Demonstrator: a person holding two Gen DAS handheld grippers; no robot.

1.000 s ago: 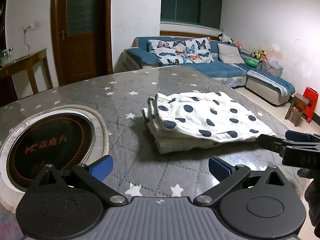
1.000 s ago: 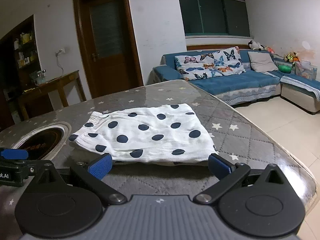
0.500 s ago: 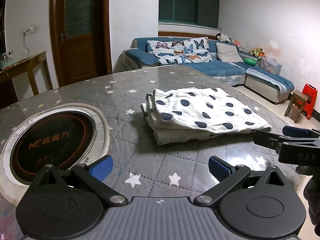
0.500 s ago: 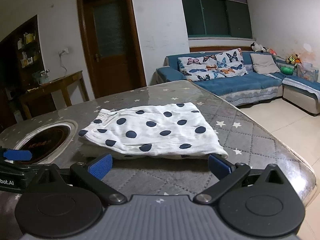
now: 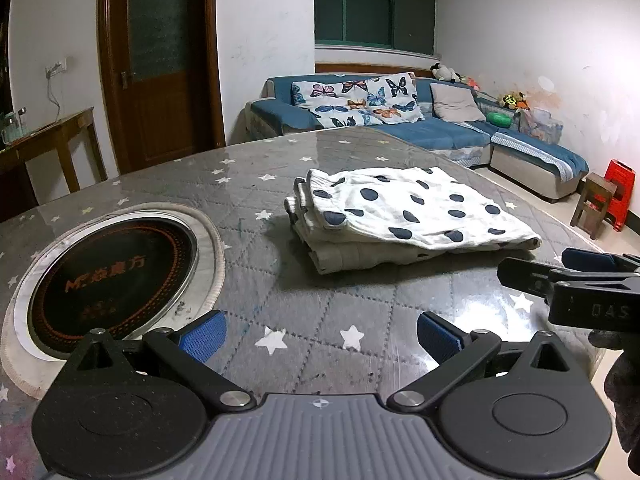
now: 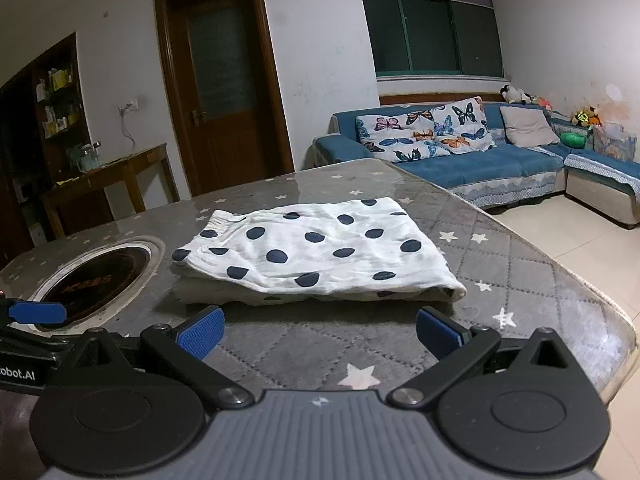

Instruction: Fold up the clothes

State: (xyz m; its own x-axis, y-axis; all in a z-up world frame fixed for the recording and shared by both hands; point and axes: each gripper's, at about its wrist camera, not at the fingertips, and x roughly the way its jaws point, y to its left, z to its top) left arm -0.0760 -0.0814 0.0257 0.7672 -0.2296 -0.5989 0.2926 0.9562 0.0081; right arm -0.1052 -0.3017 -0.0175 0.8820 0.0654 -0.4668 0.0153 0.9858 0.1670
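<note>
A folded white garment with dark blue dots [image 5: 404, 212] lies in a neat stack on the grey star-patterned table [image 5: 280, 168]; it also shows in the right wrist view [image 6: 316, 252]. My left gripper [image 5: 320, 336] is open and empty, held back from the stack over the table. My right gripper [image 6: 318, 332] is open and empty, just short of the stack's near edge. The right gripper shows from the side at the right of the left wrist view [image 5: 568, 280]. The left gripper's blue fingertip [image 6: 38, 312] shows at the left of the right wrist view.
A round black induction hob [image 5: 112, 268] is set into the table left of the stack. The table's rounded edge [image 6: 616, 320] runs close on the right. A blue sofa [image 5: 440, 128], a red stool [image 5: 618, 196], a wooden door and a side table stand behind.
Both grippers have drawn back and away from the folded garment, which looks smaller and farther. The garment has stayed still, and both grippers have stayed open.
</note>
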